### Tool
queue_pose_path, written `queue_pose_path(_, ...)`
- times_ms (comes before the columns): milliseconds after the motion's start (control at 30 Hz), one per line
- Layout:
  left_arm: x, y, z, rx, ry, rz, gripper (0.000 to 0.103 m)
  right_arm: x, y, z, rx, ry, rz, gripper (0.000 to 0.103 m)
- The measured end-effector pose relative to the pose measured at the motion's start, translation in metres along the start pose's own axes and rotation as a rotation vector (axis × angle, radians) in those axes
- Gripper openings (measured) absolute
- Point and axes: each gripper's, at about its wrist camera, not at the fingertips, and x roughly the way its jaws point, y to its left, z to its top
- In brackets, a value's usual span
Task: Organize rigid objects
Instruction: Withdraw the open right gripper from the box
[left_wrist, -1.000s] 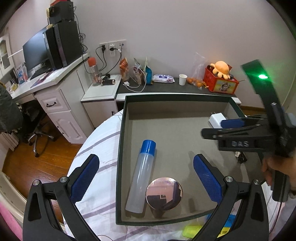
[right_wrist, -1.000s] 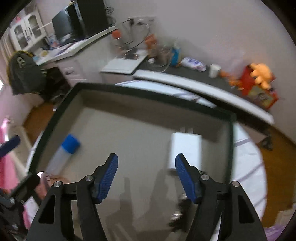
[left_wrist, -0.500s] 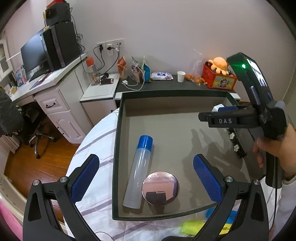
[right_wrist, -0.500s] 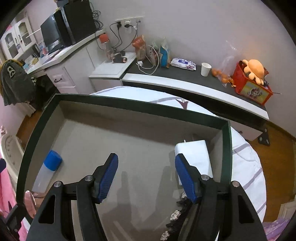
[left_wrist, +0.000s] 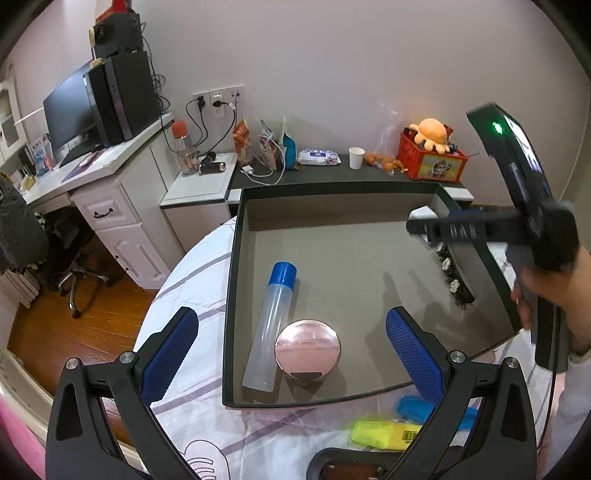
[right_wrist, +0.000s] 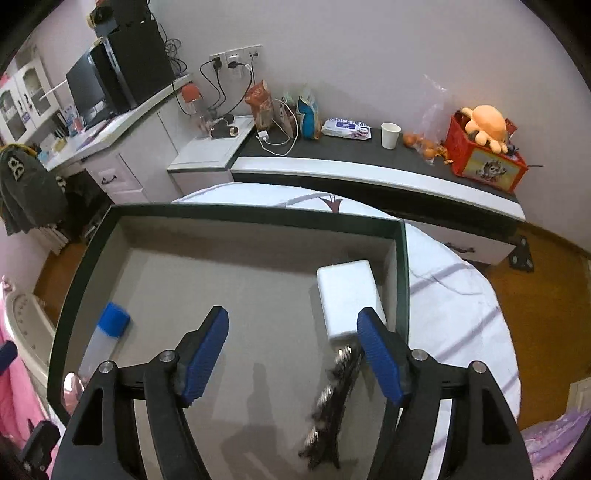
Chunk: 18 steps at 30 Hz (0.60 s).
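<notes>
1. Here, the left gripper (left_wrist: 291, 350) hangs above the near end of the dark-rimmed box (left_wrist: 231, 295), its blue pads spread wide with nothing between them.
2. Inside the box, at its near left side, a clear bottle with a blue cap (left_wrist: 271, 325) lies flat, cap pointing away, and a round pink compact (left_wrist: 307, 349) sits touching its lower end.
3. The right gripper (right_wrist: 291, 350) is over the box's right half; its jaws are opening, and no object is clamped between the pads.
4. A white block (right_wrist: 347, 295) lies flat in the far right corner of the box, just beyond the right pad.
5. A black hair clip with pale studs (right_wrist: 332, 398) lies along the right wall, just near of the white block (blurred in the right wrist view).
6. Outside the box on the striped cloth (left_wrist: 192, 280), near its front edge, lie a yellow highlighter (left_wrist: 380, 435) and a blue object (left_wrist: 413, 408), partly hidden by the left gripper's finger.
</notes>
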Motion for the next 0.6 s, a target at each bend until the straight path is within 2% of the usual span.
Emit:
queue_pose_path(67,-0.001,-0.001,0.0,-0.001,0.001,0.002,0.103,-0.007,0.006,-0.01,-0.034,-0.002,0.003,0.074)
queue_pose_path(133,-0.003,-0.003,-0.002,0.004,0.001,0.013,0.103,-0.02,0.009,-0.023,-0.037,-0.034,-0.019,0.074)
queue_pose_path(233,-0.012,-0.001,-0.01,-0.007,-0.001,0.003,0.103,-0.046,0.014,-0.042,-0.034,-0.088,-0.006,0.074)
queue_pose_path(333,-0.024,0.002,-0.02,-0.016,-0.002,0.003,0.103,-0.076,0.019,-0.065,-0.038,-0.143,-0.009,0.079)
queue_pose_path(467,-0.045,0.005,-0.037,-0.041,-0.012,0.004,0.103,-0.109,0.026,-0.096,-0.04,-0.183,0.008,0.079)
queue_pose_path(600,-0.071,0.004,-0.054,-0.04,-0.033,0.01,0.103,-0.136,0.039,-0.125,-0.063,-0.219,-0.019,0.08)
